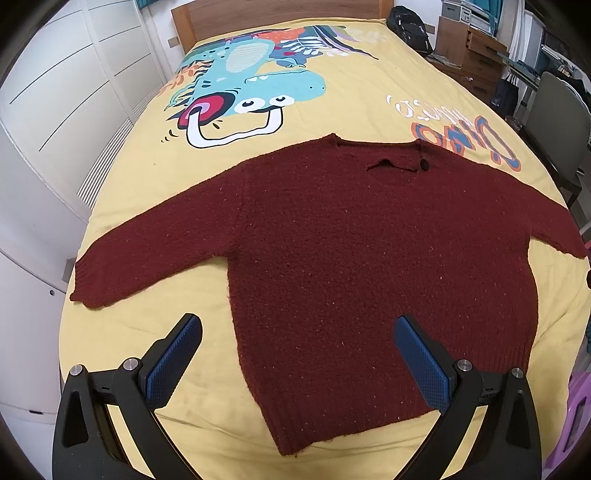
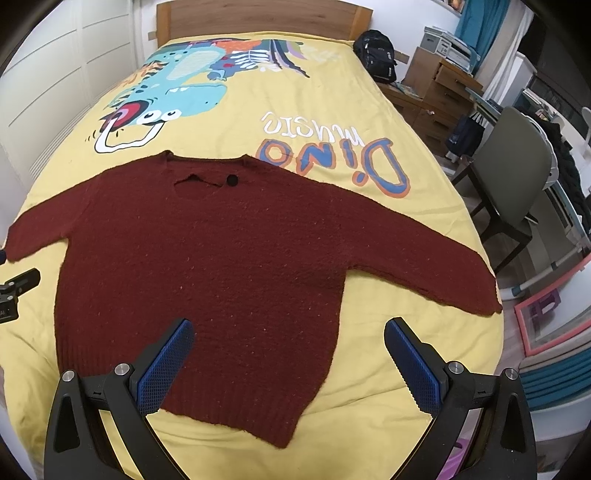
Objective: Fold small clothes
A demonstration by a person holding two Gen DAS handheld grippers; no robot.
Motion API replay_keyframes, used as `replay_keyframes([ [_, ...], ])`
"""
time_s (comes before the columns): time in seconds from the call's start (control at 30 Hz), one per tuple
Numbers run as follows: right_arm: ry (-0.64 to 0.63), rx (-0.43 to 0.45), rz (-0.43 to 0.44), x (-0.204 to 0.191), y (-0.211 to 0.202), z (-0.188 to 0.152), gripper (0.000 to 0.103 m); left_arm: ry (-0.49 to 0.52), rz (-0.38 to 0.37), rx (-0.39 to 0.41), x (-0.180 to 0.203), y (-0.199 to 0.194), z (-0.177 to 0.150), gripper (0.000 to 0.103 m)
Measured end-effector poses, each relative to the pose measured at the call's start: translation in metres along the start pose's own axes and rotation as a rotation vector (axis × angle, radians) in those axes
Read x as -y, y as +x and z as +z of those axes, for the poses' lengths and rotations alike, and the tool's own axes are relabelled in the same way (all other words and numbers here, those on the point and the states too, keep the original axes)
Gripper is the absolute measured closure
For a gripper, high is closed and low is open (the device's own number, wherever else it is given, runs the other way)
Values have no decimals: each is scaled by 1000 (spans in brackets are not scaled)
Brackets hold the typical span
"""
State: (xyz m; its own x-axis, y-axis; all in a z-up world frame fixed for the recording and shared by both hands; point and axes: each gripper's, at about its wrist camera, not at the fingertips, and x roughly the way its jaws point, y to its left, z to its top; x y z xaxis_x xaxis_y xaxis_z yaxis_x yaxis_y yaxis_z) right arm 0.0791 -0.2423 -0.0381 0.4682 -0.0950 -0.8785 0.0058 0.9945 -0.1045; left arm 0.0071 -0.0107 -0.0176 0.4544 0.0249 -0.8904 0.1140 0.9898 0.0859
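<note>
A dark red knitted sweater lies flat on the yellow bedspread, sleeves spread out to both sides, hem nearest me, neck at the far side. It also shows in the right wrist view. My left gripper is open and empty, hovering above the hem's left part. My right gripper is open and empty, above the hem's right part. Part of the left gripper shows at the left edge of the right wrist view.
The bedspread has a dinosaur print. White wardrobe doors stand left of the bed. A wooden headboard, a black backpack, drawers and a grey chair stand to the right.
</note>
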Motion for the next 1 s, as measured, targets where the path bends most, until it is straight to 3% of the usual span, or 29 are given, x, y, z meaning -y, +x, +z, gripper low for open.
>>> replay_keyframes([
  [0.33, 92, 13, 20, 28, 19, 5, 0, -1, -22, 3, 2, 3, 5, 1],
  [0.53, 200, 12, -32, 92, 51, 16, 0, 24, -48, -4, 8, 16, 21, 1],
  [0.77, 344, -52, -115, 181, 116, 13, 0, 36, -76, -31, 13, 49, 48, 1],
  [1.0, 528, -129, -109, 251, 184, -9, 0, 53, -75, -93, 18, 92, 61, 1],
])
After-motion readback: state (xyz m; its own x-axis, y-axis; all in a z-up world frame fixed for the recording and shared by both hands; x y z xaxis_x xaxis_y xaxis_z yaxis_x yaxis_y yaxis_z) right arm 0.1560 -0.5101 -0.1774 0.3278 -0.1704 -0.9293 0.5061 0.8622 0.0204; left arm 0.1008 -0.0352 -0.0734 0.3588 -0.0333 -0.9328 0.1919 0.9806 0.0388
